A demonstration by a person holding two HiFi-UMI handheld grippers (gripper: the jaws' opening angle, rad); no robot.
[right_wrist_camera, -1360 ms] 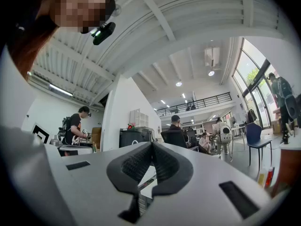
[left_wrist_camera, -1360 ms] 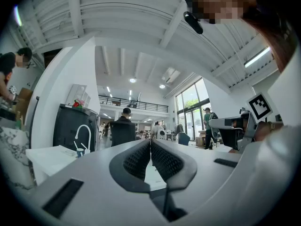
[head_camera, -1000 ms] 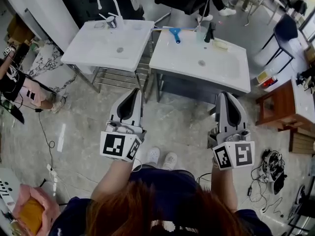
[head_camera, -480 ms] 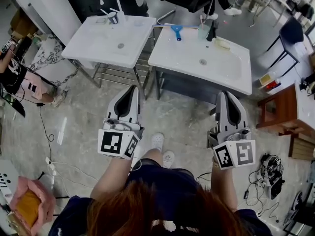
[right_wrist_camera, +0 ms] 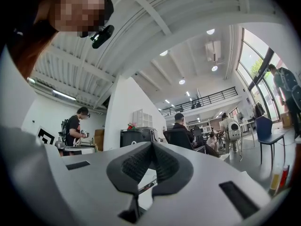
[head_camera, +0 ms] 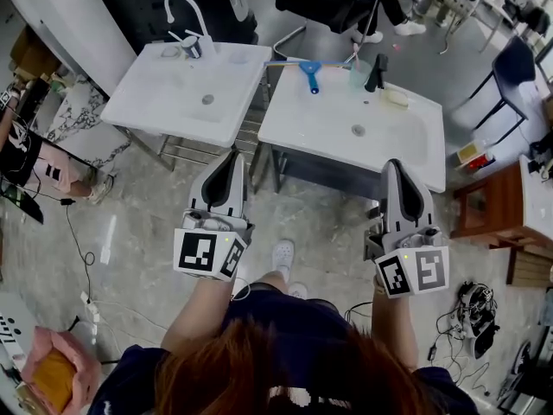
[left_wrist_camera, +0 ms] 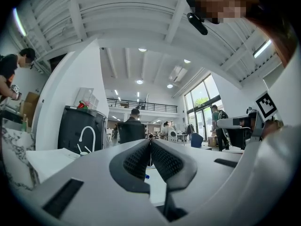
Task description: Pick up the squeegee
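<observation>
A blue-handled squeegee (head_camera: 309, 70) lies at the far edge of the right white basin (head_camera: 328, 128) in the head view. My left gripper (head_camera: 229, 164) is shut and empty, held over the floor short of the basins. My right gripper (head_camera: 397, 171) is shut and empty too, near the right basin's front edge. In the left gripper view the left gripper (left_wrist_camera: 150, 142) points level, jaws pressed together, a small blue bit showing below them. In the right gripper view the right gripper (right_wrist_camera: 151, 146) has its jaws closed on nothing.
A left white basin (head_camera: 173, 93) carries a curved tap (head_camera: 177, 7). On the right basin stand a black tap (head_camera: 373, 73), a clear cup (head_camera: 359, 69) and a soap bar (head_camera: 396, 98). A wooden cabinet (head_camera: 501, 206) stands right. A person in black sits beyond the basins (left_wrist_camera: 132, 128).
The head view has shifted so both basins sit a little lower and nearer in it. Both grippers stay shut and keep their places in front of the person.
</observation>
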